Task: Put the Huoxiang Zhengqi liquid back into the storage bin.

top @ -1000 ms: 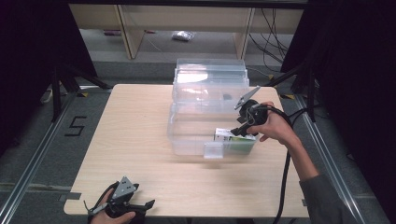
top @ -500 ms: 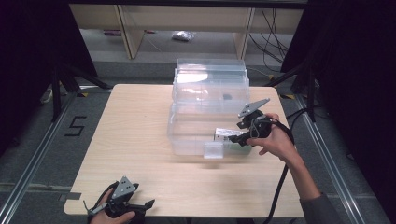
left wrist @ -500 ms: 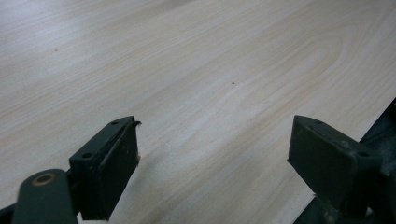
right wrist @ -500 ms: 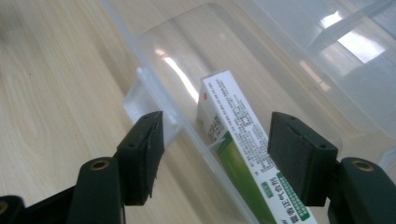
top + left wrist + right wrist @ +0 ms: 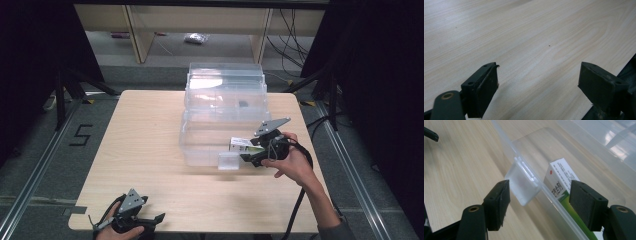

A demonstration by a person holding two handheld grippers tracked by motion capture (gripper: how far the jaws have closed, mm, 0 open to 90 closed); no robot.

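A clear plastic box point(image 5: 200, 150) stands open in the middle of the wooden table point(image 5: 145, 135), its lid point(image 5: 225, 80) folded back behind it. A white and green carton point(image 5: 241, 144) lies inside at the front right corner. My right gripper point(image 5: 248, 154) is open at that corner. In the right gripper view its jaws point(image 5: 540, 197) straddle the front rim, one outside by the latch tab point(image 5: 522, 183), one over the carton point(image 5: 560, 180), gripping nothing. My left gripper point(image 5: 150, 222) is open and low at the table's front left edge, with bare wood between its jaws point(image 5: 539, 82).
The latch tab point(image 5: 228, 161) sticks out from the box's front wall. A cable point(image 5: 297, 205) trails from the right gripper toward the table's front edge. Metal rails point(image 5: 30, 185) run along the floor on both sides, and shelving point(image 5: 140, 30) stands behind the table.
My right gripper has drawn back and down from over the box to its front right corner. The carton has stayed in place. The left gripper has not moved.
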